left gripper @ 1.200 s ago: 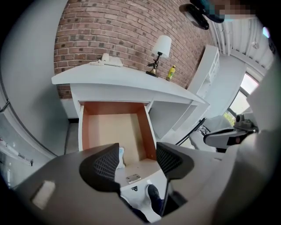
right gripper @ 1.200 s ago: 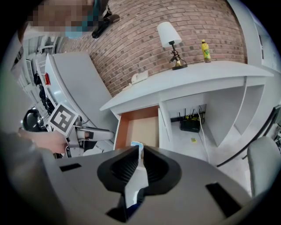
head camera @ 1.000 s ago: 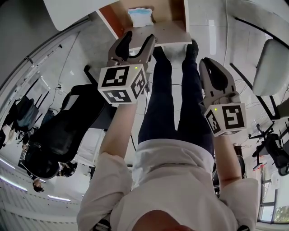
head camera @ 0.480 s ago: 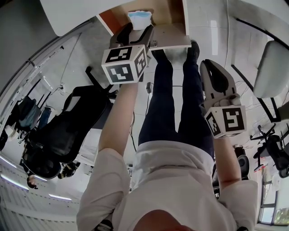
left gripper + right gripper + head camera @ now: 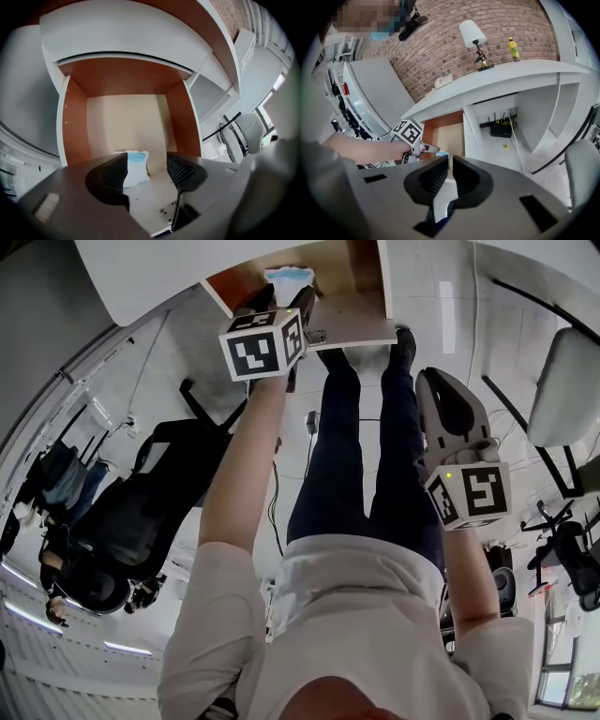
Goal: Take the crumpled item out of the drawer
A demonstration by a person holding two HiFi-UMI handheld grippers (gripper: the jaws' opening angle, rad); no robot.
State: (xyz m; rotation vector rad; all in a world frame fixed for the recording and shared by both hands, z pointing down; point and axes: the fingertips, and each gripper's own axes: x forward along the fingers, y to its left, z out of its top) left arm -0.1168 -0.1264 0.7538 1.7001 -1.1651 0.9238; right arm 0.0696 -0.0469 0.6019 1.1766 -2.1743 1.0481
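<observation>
The crumpled item (image 5: pixel 289 279), white with a blue top, lies in the open drawer (image 5: pixel 242 282) near its front panel. In the left gripper view the crumpled item (image 5: pixel 134 167) shows past the left finger, on the beige drawer floor (image 5: pixel 126 122). My left gripper (image 5: pixel 284 298) is open at the drawer's front edge, its jaws standing just short of the item and not touching it. My right gripper (image 5: pixel 448 390) hangs back beside the person's right leg, shut and holding nothing. In the right gripper view the left gripper's marker cube (image 5: pixel 408 132) is at the drawer (image 5: pixel 450 129).
The drawer belongs to a white desk (image 5: pixel 501 77) against a brick wall, with a lamp (image 5: pixel 473 40) and a bottle (image 5: pixel 513 49) on top. A black office chair (image 5: pixel 141 512) stands at the left, a white chair (image 5: pixel 562 381) at the right. The person's legs (image 5: pixel 356 446) are below the drawer.
My left gripper has moved forward from above the legs up to the drawer's front, closing on the crumpled item. The right gripper has stayed where it was.
</observation>
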